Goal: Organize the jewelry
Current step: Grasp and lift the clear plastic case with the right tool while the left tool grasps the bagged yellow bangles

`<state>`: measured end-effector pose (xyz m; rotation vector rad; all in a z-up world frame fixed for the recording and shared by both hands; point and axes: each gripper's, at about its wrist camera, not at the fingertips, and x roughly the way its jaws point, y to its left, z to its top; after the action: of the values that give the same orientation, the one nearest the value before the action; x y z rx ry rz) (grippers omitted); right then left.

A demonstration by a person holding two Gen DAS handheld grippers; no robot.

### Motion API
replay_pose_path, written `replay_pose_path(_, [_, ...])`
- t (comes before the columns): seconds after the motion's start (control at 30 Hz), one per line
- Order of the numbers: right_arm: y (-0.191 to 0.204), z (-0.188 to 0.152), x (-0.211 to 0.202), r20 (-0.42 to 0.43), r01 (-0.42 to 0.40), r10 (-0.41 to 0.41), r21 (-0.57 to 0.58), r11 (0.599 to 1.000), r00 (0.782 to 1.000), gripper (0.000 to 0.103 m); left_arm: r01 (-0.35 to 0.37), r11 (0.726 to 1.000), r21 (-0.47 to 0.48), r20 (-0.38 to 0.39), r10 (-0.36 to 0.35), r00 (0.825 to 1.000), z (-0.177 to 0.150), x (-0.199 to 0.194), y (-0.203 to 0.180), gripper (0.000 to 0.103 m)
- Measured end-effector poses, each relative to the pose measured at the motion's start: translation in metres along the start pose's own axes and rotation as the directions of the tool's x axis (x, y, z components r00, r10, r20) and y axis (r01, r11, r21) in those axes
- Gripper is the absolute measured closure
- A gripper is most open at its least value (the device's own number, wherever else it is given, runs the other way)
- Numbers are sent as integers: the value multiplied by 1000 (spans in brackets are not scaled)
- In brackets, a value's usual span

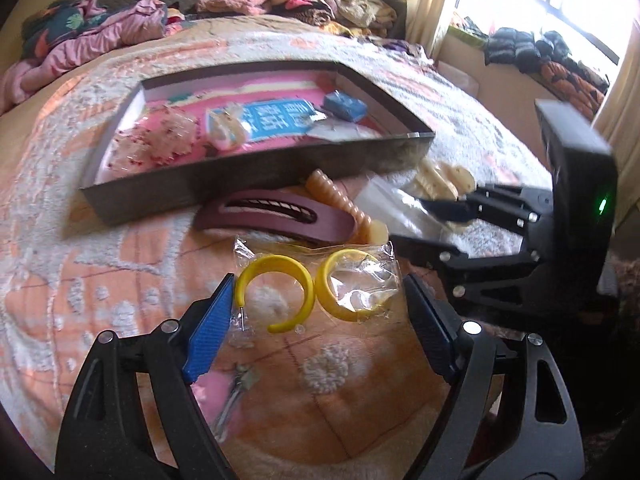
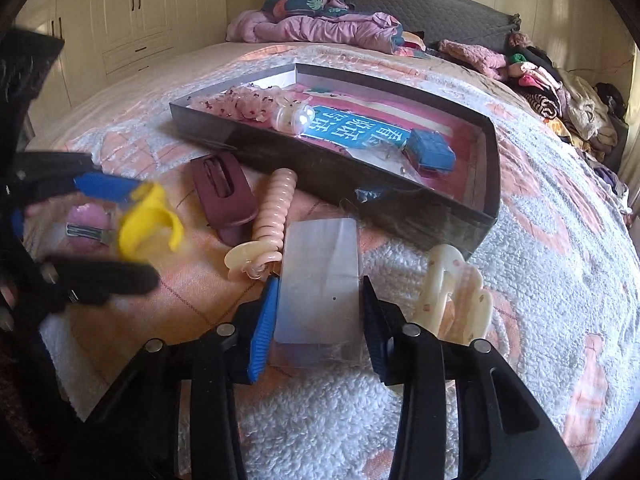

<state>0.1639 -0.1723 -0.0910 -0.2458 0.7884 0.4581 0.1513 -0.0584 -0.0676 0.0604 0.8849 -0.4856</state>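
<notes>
Handling: the yellow hoop earrings [image 1: 316, 290] in their clear bag look light, stiff and slippery; I judge the bag edge is the best place to hold.
Look: two open yellow rings, one with a thin post.
Place: on the bedspread [image 1: 80, 280], near the dark tray [image 1: 256, 184].
Left gripper [image 1: 320, 312]: jaws released, wide on both sides of the bag, not pressing.
Right gripper [image 2: 318, 320]: jaws around a frosted flat packet [image 2: 320, 276]; if they press it, I cannot tell.
Neighbours: maroon hair clip [image 1: 276, 212], beige spiral clip [image 1: 344, 204], far from the earrings.

Both cameras sit close above the bed [image 1: 100, 184], looking down and forward; both see the dark tray [image 1: 248, 184].
</notes>
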Motion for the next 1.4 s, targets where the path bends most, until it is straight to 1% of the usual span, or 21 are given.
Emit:
replay_pose_path(0.1, [0, -2, -4, 6, -17, 17, 35, 999, 1000, 66, -4, 1000, -24, 29, 5, 1000, 2, -10, 6, 30])
replay_pose_path(0.23, [5, -6, -19, 32, -27, 25, 58, 998, 999, 66, -11, 999, -49, 62, 14, 998, 3, -24, 13, 30])
replay_pose_path(0.43, [13, -8, -47, 86, -42, 34, 91, 995, 996, 66, -19, 995, -97, 114, 30, 993, 4, -42, 24, 30])
replay_pose_path(0.57, [22, -4, -64, 129, -42, 31, 87, 995, 991, 66, -32, 992, -124, 145, 50, 988, 6, -53, 32, 30])
replay_pose_path(0.77, [28, 12, -83, 184, -44, 30, 72, 996, 983, 66, -49, 985, -166, 195, 82, 977, 10, -70, 46, 30])
replay_pose_path(1.0, [34, 31, -89, 222, -39, 26, 53, 998, 975, 66, -74, 978, -193, 236, 119, 964, 19, -85, 61, 30])
replay_pose_path(1.17, [31, 45, -90, 247, -32, 18, 50, 998, 969, 66, -86, 977, -195, 255, 136, 957, 27, -90, 65, 30])
replay_pose_path(1.4, [23, 64, -90, 290, -7, -9, 56, 998, 957, 66, -91, 978, -189, 295, 145, 944, 47, -95, 70, 30])
